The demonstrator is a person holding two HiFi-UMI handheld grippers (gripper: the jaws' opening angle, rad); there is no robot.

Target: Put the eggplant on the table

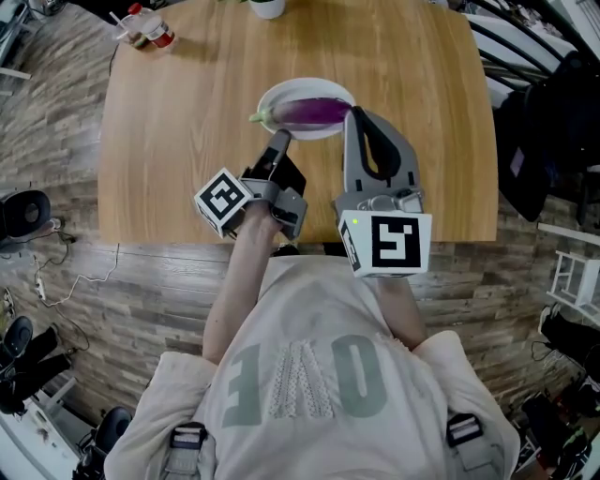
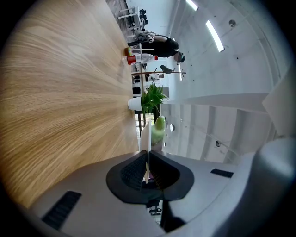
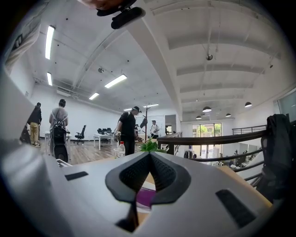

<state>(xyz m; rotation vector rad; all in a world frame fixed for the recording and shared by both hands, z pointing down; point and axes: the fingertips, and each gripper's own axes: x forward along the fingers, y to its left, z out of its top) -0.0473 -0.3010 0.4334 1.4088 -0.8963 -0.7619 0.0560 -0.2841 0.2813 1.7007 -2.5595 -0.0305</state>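
A purple eggplant [image 1: 317, 111] with a green stem lies on a white plate [image 1: 281, 94] on the wooden table [image 1: 169, 141]. My left gripper [image 1: 279, 139] is shut on the plate's near rim; in the left gripper view the thin white plate [image 2: 144, 139] edge sits between the pads, with the eggplant's green stem [image 2: 158, 127] beyond. My right gripper [image 1: 354, 116] is shut, its tips at the eggplant's right end. In the right gripper view the right gripper [image 3: 149, 155] has its pads meeting, and the purple eggplant [image 3: 147, 196] shows through the gap below them.
A red-capped bottle [image 1: 150, 28] stands at the table's far left corner and a white pot [image 1: 267, 7] with a plant [image 2: 150, 97] at the far edge. A dark jacket [image 1: 553, 122] hangs right of the table. People stand in the room behind.
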